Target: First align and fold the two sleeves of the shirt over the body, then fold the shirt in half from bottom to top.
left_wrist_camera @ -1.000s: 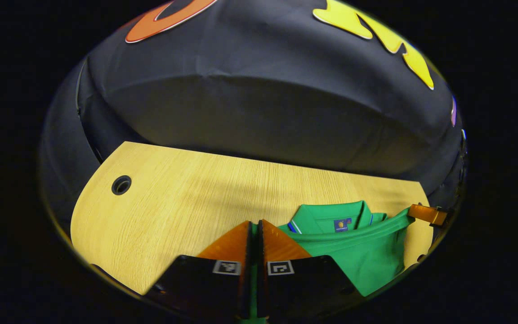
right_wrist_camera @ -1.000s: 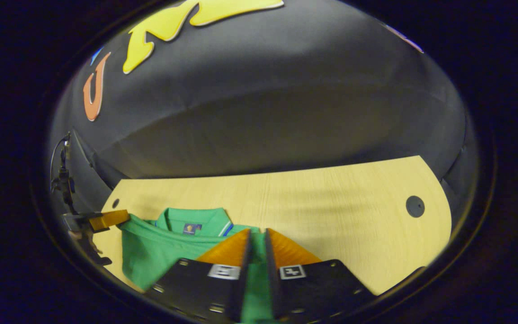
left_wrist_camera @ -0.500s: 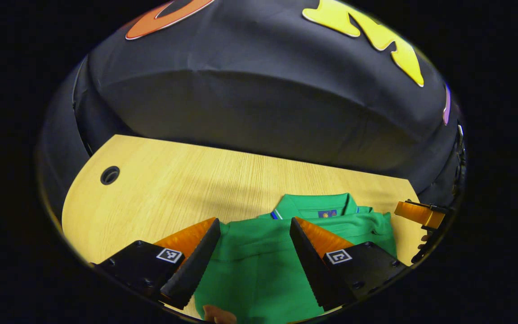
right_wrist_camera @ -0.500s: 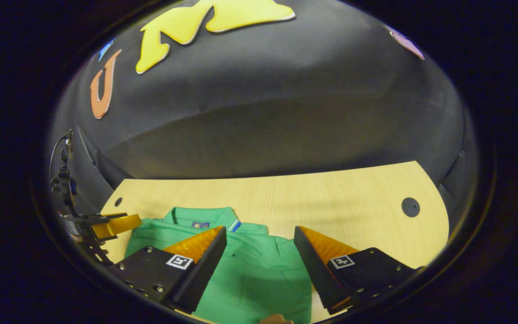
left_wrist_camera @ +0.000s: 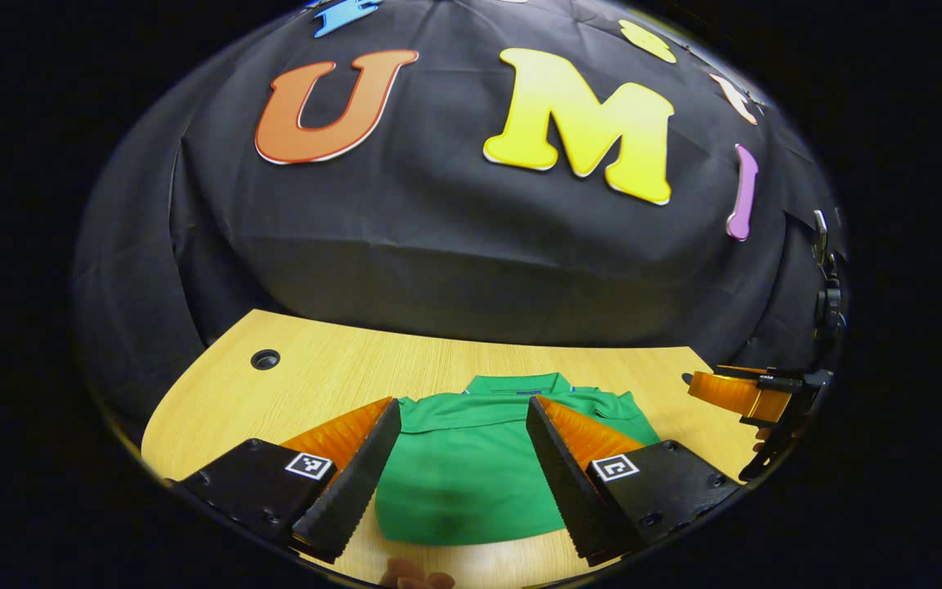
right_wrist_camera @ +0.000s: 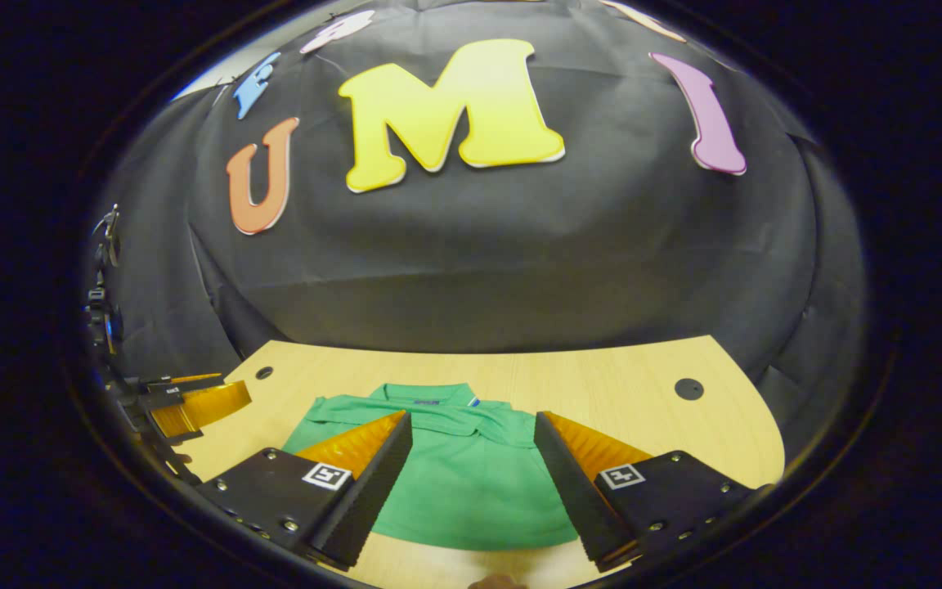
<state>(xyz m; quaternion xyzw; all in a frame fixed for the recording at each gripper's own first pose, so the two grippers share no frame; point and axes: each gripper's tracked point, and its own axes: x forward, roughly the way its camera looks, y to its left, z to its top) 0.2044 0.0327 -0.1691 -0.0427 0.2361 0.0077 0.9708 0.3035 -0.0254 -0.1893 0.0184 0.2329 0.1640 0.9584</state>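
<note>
With shirt (left_wrist_camera: pixel 471 466) lying folded on surface (left_wrist_camera: pixel 332 384), left gripper (left_wrist_camera: pixel 459 466) and right gripper (right_wrist_camera: pixel 471 474) above it, fingers wide apart, holding nothing, fold apparently complete.

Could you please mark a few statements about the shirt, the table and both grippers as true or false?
1. The green polo shirt lies folded on the wooden table. True.
2. The left gripper is shut on the shirt. False: its fingers stand wide apart, with the shirt lying between them on the table.
3. The right gripper is open. True.
4. The shirt's collar points toward the near table edge. False: it lies at the far side, toward the booth wall.
5. The table has a round cable hole. True.
6. A sleeve sticks out flat to the side of the shirt. False: the shirt forms one compact folded shape.
</note>
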